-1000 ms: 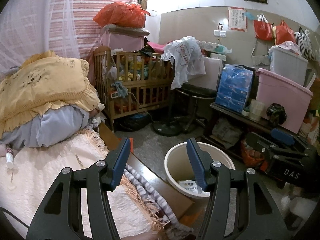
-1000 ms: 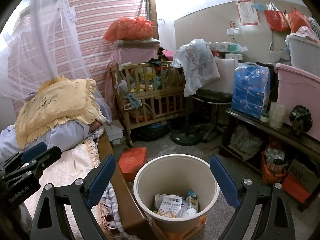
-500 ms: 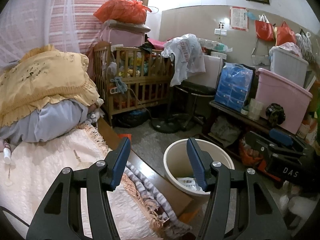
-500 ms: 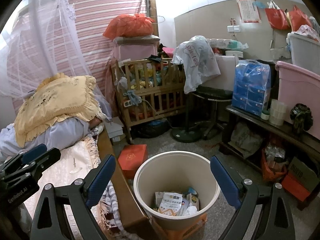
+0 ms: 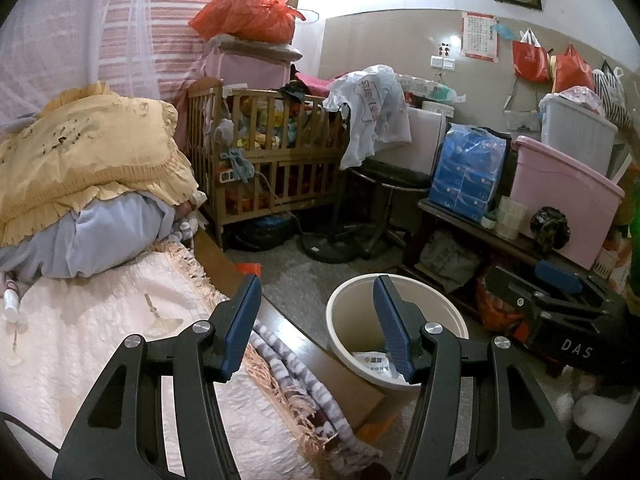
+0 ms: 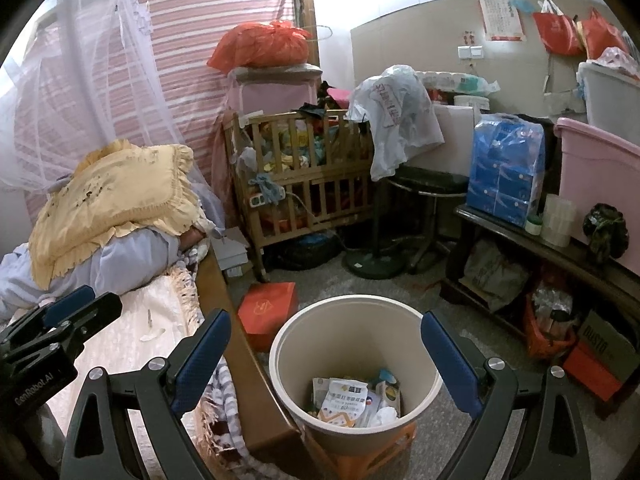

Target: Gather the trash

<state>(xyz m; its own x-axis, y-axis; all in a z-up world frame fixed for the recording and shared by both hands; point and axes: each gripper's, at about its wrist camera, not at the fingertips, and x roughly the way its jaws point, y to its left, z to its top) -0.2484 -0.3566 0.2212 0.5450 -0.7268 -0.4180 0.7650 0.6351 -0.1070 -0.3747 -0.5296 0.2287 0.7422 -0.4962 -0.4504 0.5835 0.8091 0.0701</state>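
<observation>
Room: cluttered bedroom, bed (image 5: 100,344) on my left
Bin (image 6: 356,320): wrappers (image 6: 344,400) inside
Left gripper (image 5: 316,322): spread apart, carrying nothing
Right gripper (image 6: 326,354): wide, nothing in it

Bin (image 6: 356,344) beside bed (image 6: 132,340), trash (image 6: 352,398) inside

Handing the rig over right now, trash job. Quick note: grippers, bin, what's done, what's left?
Left gripper: open, empty, over the bed edge.
Right gripper: open wide, empty, above the bin.
Bin: on the floor beside the bed, on an orange stand.
Done: wrappers already lie inside.
Left: small bottle on the bed may be next; can't tell if it's trash.
</observation>
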